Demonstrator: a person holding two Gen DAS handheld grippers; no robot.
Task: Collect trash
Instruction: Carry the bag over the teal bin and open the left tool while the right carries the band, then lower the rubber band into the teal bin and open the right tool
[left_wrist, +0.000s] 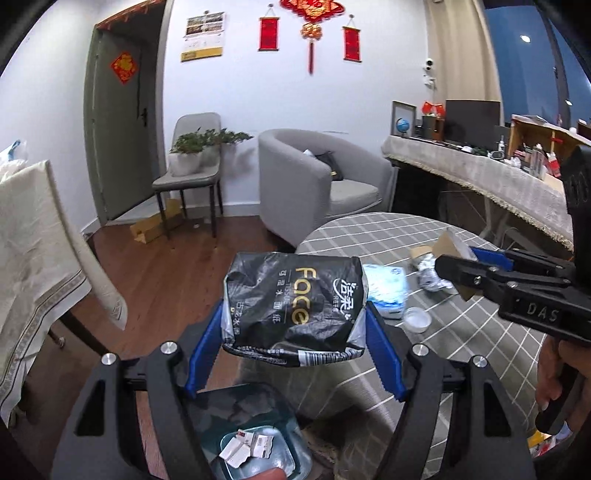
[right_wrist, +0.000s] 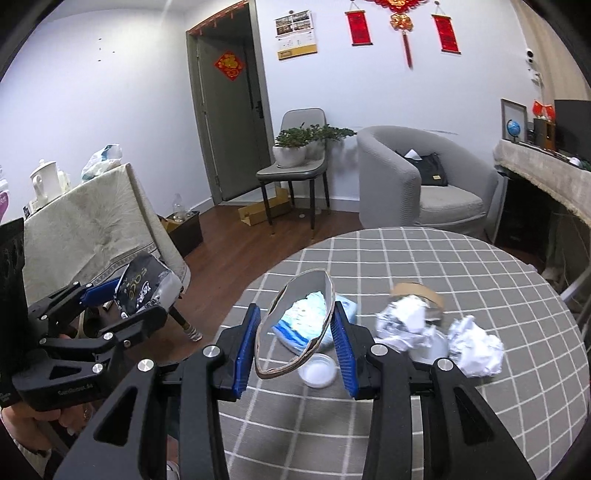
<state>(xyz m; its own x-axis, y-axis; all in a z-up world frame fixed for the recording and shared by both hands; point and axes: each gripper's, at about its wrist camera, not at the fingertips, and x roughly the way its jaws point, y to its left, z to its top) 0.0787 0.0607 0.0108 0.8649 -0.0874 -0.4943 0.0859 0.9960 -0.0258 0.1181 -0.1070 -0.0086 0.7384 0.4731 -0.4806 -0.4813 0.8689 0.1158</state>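
Left hand-held gripper (left_wrist: 293, 332) clamped on black tissue pack (left_wrist: 293, 302), centre frame, above trash bin (left_wrist: 258, 439) at bottom. Right hand-held gripper (right_wrist: 295, 332) clamped on squashed cardboard tube (right_wrist: 295, 325), centre frame, over checked bench (right_wrist: 480, 258). Crumpled paper (right_wrist: 474, 347), clear lid (right_wrist: 317, 374), blue-white packet (right_wrist: 349, 308) on bench, right of centre.

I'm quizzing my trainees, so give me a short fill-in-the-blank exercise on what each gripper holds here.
1. The left gripper is shut on a black ____ pack.
2. The right gripper squeezes a flattened ____ tube.
3. Below the left gripper sits a trash ____.

Missing words: tissue; cardboard; bin
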